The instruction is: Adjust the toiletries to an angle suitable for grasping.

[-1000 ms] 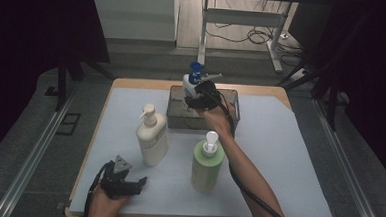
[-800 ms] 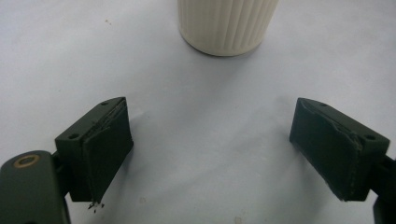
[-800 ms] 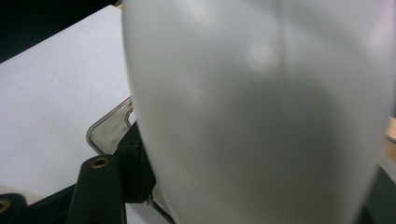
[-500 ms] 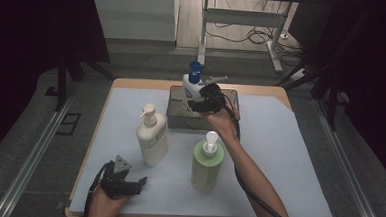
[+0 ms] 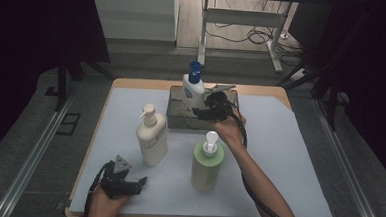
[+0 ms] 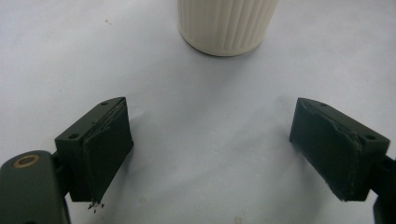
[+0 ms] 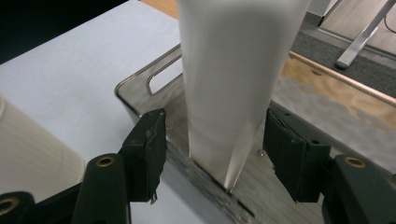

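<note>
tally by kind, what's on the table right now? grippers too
Pump bottles: 3 (white with blue pump in the tray, cream, green)
Metal tray: 1
Grippers: 2 (left gripper, right gripper)
Total: 6

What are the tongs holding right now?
Nothing is gripped. The right tongs stand around the lower body of the white pump bottle with the blue top in the metal tray, gaps on both sides. The left tongs are open over bare table.
</note>
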### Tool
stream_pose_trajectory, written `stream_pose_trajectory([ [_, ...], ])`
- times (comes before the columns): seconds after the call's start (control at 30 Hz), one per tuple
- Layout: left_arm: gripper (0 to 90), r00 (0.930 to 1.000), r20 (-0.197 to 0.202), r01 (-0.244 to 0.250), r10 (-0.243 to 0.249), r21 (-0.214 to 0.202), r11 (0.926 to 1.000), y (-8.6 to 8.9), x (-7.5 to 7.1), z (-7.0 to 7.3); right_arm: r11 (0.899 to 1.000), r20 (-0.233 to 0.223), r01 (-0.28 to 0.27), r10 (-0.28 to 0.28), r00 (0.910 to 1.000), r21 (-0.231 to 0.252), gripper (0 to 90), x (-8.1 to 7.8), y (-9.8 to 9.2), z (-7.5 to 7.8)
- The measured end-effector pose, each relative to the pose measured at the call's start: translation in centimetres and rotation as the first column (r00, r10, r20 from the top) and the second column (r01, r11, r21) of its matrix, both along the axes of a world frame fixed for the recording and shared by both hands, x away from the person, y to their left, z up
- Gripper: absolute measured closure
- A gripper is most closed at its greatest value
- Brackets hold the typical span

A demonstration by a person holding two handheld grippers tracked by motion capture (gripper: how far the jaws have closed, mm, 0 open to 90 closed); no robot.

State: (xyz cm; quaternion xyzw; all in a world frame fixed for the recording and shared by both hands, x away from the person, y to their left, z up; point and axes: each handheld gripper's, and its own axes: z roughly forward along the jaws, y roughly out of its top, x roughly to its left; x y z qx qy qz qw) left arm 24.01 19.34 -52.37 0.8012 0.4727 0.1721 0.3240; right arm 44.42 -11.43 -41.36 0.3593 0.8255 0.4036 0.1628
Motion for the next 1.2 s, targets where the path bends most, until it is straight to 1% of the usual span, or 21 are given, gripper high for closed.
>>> stream_pose_trajectory([
  [0.07, 12.3, 1.0000, 0.000, 0.000, 0.000, 0.000, 1.0000, 0.0, 0.0, 0.0, 1.000, -0.003, 0.003, -0.003, 1.0000, 0.000, 41.3, -0.2, -0.2, 0.0],
  [0.13, 12.3, 1.0000, 0.000, 0.000, 0.000, -0.001, 1.0000, 0.0, 0.0, 0.0, 1.000, 0.002, 0.001, -0.001, 1.0000, 0.004, 43.7, -0.4, -0.5, -0.1],
  [0.27, 12.3, 1.0000, 0.001, 0.000, 0.000, -0.002, 1.0000, 0.0, 0.0, 0.0, 1.000, -0.010, 0.012, -0.012, 0.9999, 0.015, 49.6, -0.6, -1.5, -0.3],
  [0.33, 12.3, 1.0000, 0.001, -0.001, 0.001, -0.002, 1.0000, 0.0, 0.0, 0.0, 1.000, -0.016, 0.024, -0.024, 0.9996, 0.015, 52.2, -0.5, -2.0, -0.3],
  [0.37, 12.3, 1.0000, 0.001, -0.001, 0.001, -0.002, 1.0000, 0.0, 0.0, 0.0, 0.999, -0.020, 0.042, -0.042, 0.9989, 0.016, 56.0, -0.5, -2.5, -0.4],
  [0.4, 12.3, 1.0000, 0.000, -0.001, 0.001, -0.002, 1.0000, 0.0, 0.0, 0.0, 0.999, -0.020, 0.042, -0.042, 0.9989, 0.016, 56.0, -0.5, -2.5, -0.4],
  [0.57, 12.3, 1.0000, 0.000, 0.000, 0.000, -0.001, 1.0000, 0.0, 0.0, 0.0, 0.996, -0.019, 0.083, -0.083, 0.9964, 0.022, 65.7, 0.0, -3.2, -0.5],
  [0.7, 12.3, 1.0000, 0.000, 0.000, 0.000, -0.001, 1.0000, 0.0, 0.0, 0.0, 0.994, 0.002, 0.111, -0.111, 0.9938, -0.012, 74.5, 0.5, -2.9, -0.7],
  [0.83, 12.3, 1.0000, 0.000, -0.001, 0.001, -0.001, 1.0000, 0.0, 0.0, 0.0, 0.990, 0.015, 0.136, -0.136, 0.9906, -0.028, 85.6, 1.2, -2.3, -0.9],
  [0.9, 12.3, 1.0000, 0.000, 0.000, 0.000, -0.001, 1.0000, 0.0, 0.0, 0.0, 0.989, 0.018, 0.146, -0.146, 0.9891, -0.033, 89.4, 1.6, -2.0, -1.1],
  [0.93, 12.3, 1.0000, 0.000, 0.000, 0.000, -0.001, 1.0000, 0.0, 0.0, 0.0, 0.988, 0.021, 0.152, -0.152, 0.9882, -0.036, 89.6, 2.0, -1.6, -1.2],
  [0.97, 12.3, 1.0000, 0.000, 0.000, 0.000, -0.001, 1.0000, 0.0, 0.0, 0.0, 0.988, 0.021, 0.152, -0.152, 0.9882, -0.036, 89.6, 2.0, -1.6, -1.2],
  [1.1, 12.3, 1.0000, 0.000, 0.000, 0.000, -0.001, 1.0000, 0.0, 0.0, 0.0, 0.986, 0.013, 0.160, -0.160, 0.9870, -0.037, 89.7, 2.6, -1.1, -1.7],
  [1.13, 12.3, 1.0000, 0.000, 0.000, 0.000, -0.001, 1.0000, 0.0, 0.0, 0.0, 0.985, 0.007, 0.166, -0.166, 0.9861, -0.041, 89.7, 2.9, -0.8, -2.0],
  [1.2, 12.3, 1.0000, 0.000, 0.000, 0.000, -0.001, 1.0000, 0.0, 0.0, 0.0, 0.985, 0.003, 0.170, -0.170, 0.9854, -0.038, 89.7, 3.0, -0.8, -2.1],
])
